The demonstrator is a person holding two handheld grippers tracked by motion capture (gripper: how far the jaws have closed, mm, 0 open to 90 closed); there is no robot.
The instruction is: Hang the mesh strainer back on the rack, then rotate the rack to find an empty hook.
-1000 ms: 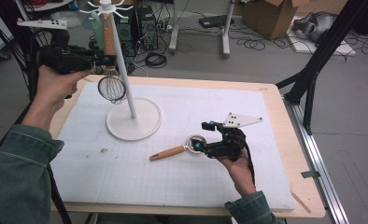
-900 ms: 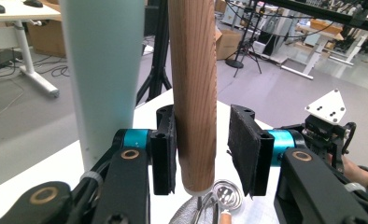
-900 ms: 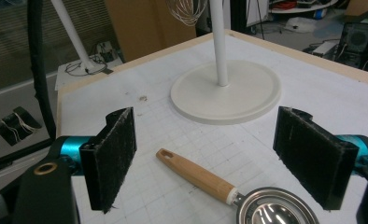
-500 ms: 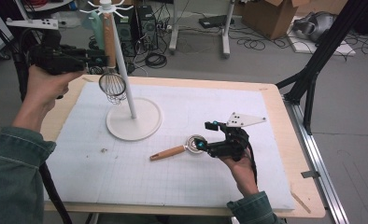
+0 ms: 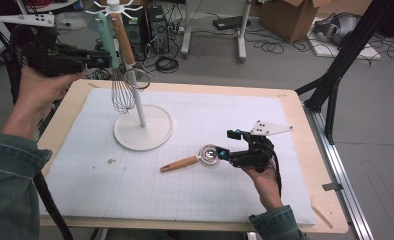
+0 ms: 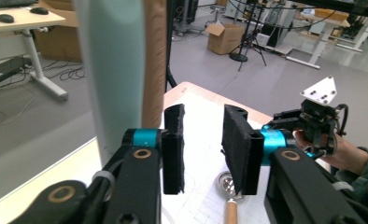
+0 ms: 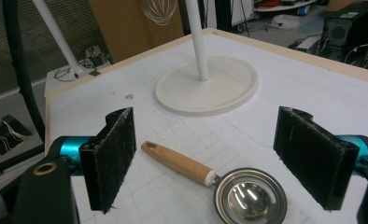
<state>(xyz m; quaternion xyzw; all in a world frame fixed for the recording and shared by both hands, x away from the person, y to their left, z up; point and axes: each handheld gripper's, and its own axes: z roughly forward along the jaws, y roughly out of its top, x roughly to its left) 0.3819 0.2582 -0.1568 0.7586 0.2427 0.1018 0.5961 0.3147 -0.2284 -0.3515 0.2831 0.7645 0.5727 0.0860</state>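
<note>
At the left, the left tool hovers up beside the white rack, its jaws parted and holding nothing, just clear of the whisk that hangs from a hook with its wooden handle alongside the pole. To the right, on the table, the small scoop lies flat with its metal bowl toward the right tool, whose jaws stand wide open and empty on either side of it. I would judge the scoop the next pick: bring the jaws low across the neck where wood meets metal, squarely, so that it does not swivel when lifted to a free hook.
</note>
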